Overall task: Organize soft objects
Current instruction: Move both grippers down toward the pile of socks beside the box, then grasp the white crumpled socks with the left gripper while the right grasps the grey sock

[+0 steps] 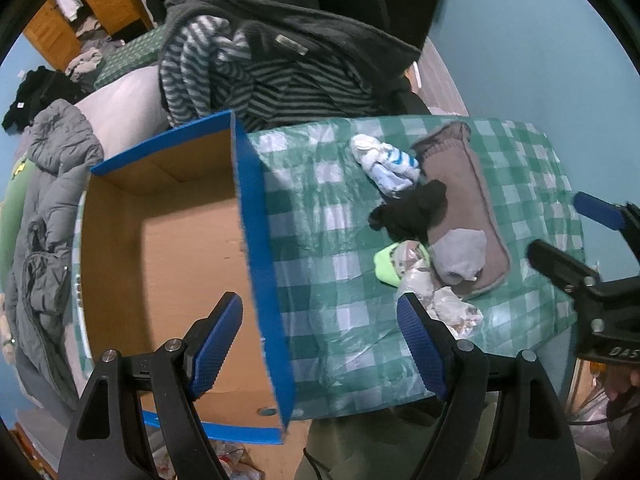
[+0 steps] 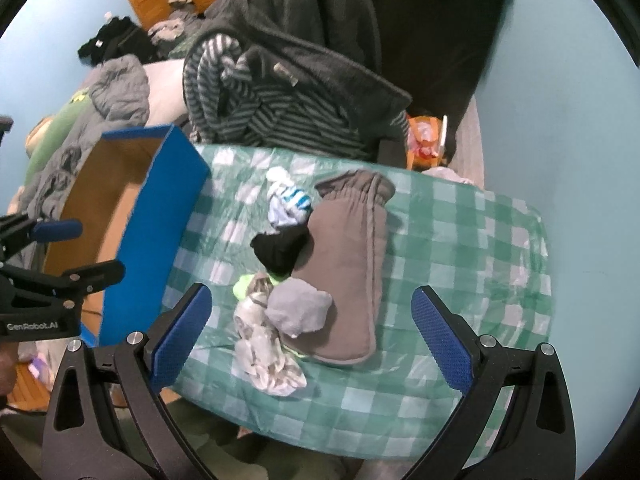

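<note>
On the checked bench (image 2: 460,220), we hold both grippers released and empty, the right gripper (image 2: 312,336) nearer the heap of soft objects (image 2: 292,280), which lies straight ahead with the open box (image 1: 168,248) to its left.

tablecloth (image 2: 440,216): glossy crinkled plastic | box (image 1: 180,240): matt brown cardboard, blue outside | brown pouch (image 2: 348,264): soft matt cloth | gripper pads (image 2: 440,340): blue, textured | fingers' arms: matt black plastic, metal pins
</note>
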`<state>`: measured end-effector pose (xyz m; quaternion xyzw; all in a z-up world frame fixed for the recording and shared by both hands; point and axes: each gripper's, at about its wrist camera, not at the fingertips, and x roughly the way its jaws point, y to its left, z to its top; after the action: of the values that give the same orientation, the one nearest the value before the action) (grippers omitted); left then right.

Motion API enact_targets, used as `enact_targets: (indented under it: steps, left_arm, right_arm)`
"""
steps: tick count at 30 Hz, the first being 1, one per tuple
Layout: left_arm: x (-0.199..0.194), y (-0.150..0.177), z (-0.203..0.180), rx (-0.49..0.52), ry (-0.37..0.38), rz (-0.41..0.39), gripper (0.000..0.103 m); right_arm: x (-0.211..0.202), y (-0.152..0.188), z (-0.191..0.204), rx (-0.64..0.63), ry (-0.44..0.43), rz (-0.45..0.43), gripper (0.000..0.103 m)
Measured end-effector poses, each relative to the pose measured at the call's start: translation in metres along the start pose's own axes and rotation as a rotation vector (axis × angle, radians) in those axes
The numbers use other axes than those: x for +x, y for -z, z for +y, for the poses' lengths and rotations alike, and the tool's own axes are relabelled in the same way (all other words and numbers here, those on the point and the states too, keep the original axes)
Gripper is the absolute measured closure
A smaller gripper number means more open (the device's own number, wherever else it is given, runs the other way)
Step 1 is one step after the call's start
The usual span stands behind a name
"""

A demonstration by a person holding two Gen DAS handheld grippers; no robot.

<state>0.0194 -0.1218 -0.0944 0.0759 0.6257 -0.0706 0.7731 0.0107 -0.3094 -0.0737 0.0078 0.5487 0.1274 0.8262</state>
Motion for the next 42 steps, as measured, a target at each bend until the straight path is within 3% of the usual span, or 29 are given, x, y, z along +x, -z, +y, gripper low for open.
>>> enact_targets:
  steps: [10,30,36,41,42]
  left_arm:
    - [0.033,0.001,-0.026,0.009,0.023,0.04,0.022]
    - [0.082,0.011,-0.033,0.048,0.023,0.113,0.022]
    - [0.086,0.013,-0.031,0.047,0.035,0.132,0.022]
    - [0.089,0.013,-0.031,0.026,0.079,0.144,0.022]
    - [0.089,0.012,-0.032,0.025,0.084,0.144,0.022]
  right_arm:
    - [0.042,0.005,-0.013,-0.019,-0.031,0.076,0.004]
    - [0.105,0.018,-0.002,-0.095,-0.015,0.185,0.01]
    - [0.118,0.02,0.002,-0.087,-0.035,0.215,0.028]
    - [0.114,0.02,0.0,-0.06,-0.062,0.201,0.061]
    - [0.11,0.02,-0.002,-0.048,-0.074,0.195,0.064]
